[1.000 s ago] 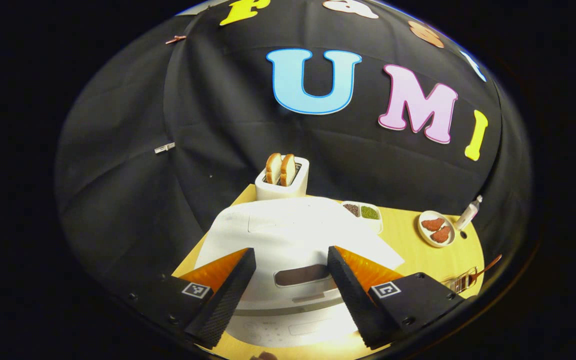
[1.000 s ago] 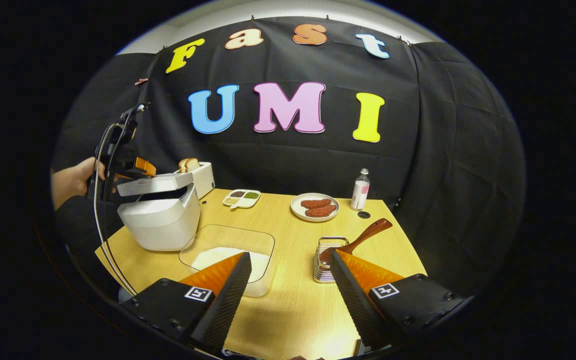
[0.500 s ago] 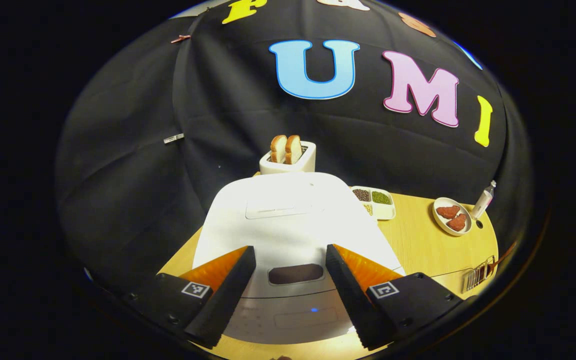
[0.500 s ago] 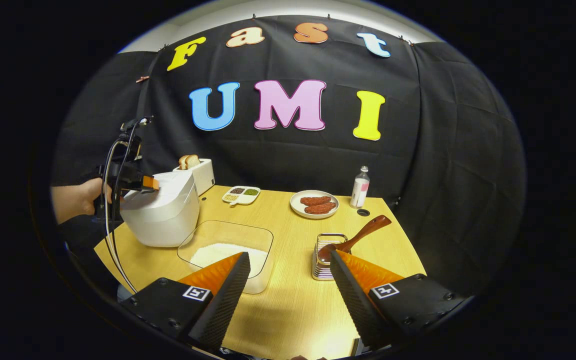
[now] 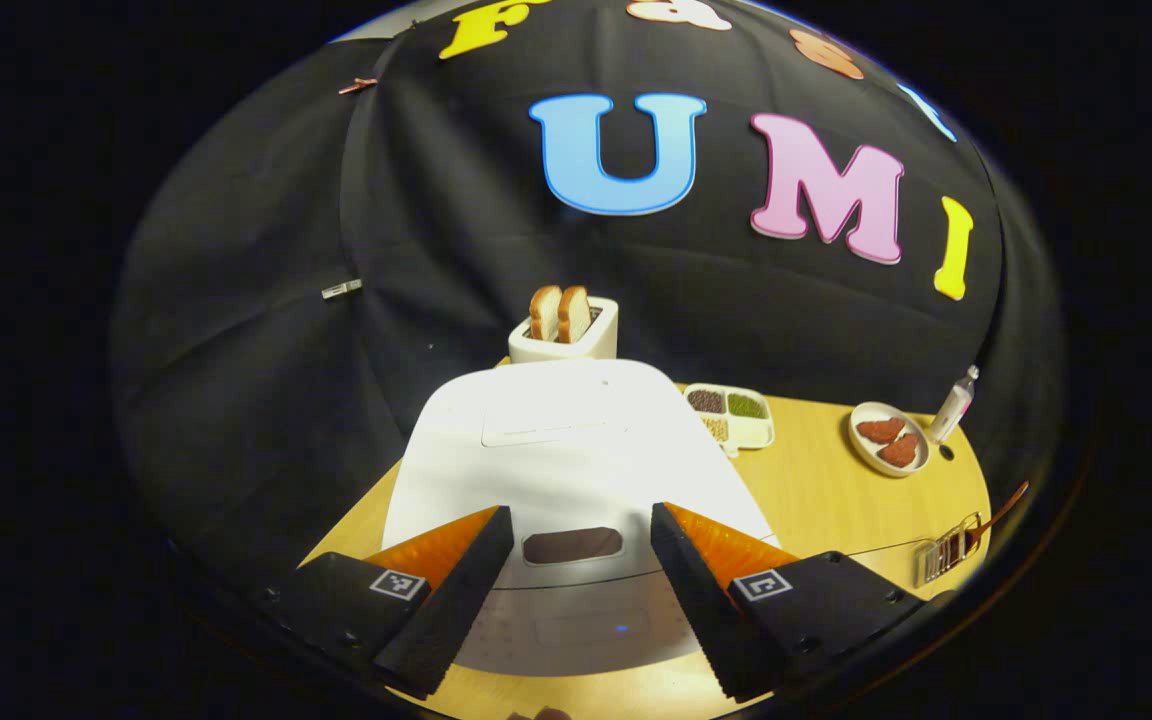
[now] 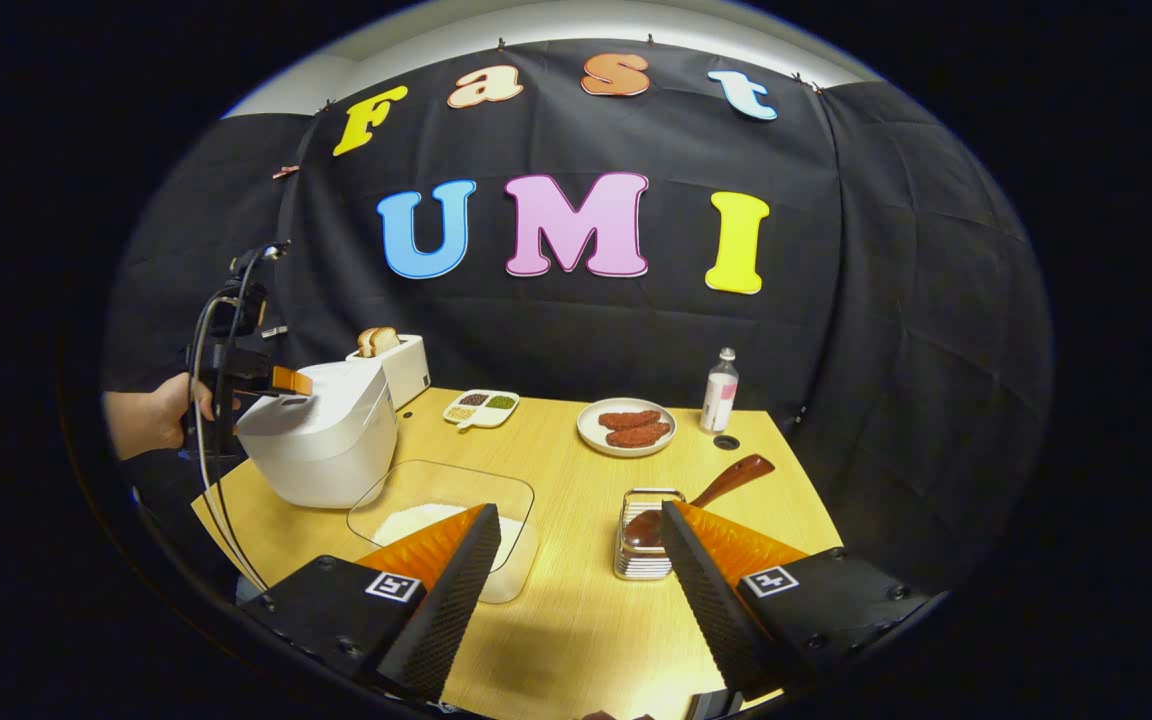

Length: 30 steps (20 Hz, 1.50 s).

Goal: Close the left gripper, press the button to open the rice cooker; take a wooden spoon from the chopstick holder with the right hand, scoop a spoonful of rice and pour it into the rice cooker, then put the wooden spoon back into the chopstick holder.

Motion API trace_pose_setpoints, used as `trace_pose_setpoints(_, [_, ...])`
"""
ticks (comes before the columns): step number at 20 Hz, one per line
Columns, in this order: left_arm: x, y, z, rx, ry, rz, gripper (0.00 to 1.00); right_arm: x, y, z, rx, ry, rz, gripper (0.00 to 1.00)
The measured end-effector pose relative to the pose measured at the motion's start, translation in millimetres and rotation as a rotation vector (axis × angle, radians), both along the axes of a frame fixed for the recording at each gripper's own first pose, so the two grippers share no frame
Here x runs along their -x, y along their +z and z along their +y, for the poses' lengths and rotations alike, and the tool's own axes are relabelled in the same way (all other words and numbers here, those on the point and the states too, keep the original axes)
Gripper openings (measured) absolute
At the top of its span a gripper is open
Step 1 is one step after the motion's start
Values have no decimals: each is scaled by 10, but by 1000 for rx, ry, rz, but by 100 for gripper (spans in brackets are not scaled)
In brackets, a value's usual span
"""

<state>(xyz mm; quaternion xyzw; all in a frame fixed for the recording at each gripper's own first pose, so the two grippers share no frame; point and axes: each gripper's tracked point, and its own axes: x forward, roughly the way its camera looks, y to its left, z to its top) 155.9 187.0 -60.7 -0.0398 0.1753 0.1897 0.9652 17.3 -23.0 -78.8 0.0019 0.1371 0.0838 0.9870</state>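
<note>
Since a second ago we see the rice cooker (image 5: 566,470) lid drop shut between our spread left gripper (image 5: 571,590) fingers; wooden spoon (image 6: 706,497) waits ahead of our released right gripper (image 6: 576,590)

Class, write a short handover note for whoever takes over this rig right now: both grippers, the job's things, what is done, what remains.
Left hand-held gripper: open, over the front of the rice cooker, its dark button between the fingers.
Right hand-held gripper: open, empty, above the table between the glass dish of rice and the chopstick holder.
Things: cooker lid down; wooden spoon in the holder.
Done: nothing visible; the cooker's inside is hidden.
Left: shut left gripper, press button, take spoon, scoop rice, pour it in, return spoon.
</note>
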Motion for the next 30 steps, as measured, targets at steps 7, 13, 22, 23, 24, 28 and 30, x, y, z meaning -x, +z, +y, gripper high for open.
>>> trace_pose_setpoints(7, [789, 1162, -807, -198, -43, -276, 96, -302, 729, -371, -8, 1, -168, 100])
trace_pose_setpoints(13, [1343, 1487, -1541, -165, -107, -385, 96, -231, 1124, -611, -35, -55, -226, 100])
trace_pose_setpoints(22, [1720, 1423, -1673, -135, -198, -401, 97, 326, 1230, -161, -77, -187, -236, 99])
trace_pose_setpoints(23, [1764, 1417, -1652, -144, -212, -412, 96, 387, 1206, -108, -80, -196, -238, 99])
trace_pose_setpoints(24, [1807, 1409, -1620, -146, -227, -426, 96, 453, 1184, -69, -74, -209, -245, 99])
trace_pose_setpoints(28, [1978, 1266, -1422, -119, -246, -447, 97, 667, 1105, 91, -78, -247, -251, 99])
trace_pose_setpoints(30, [2048, 1184, -1356, -91, -246, -435, 97, 737, 1088, 107, -58, -264, -252, 99])
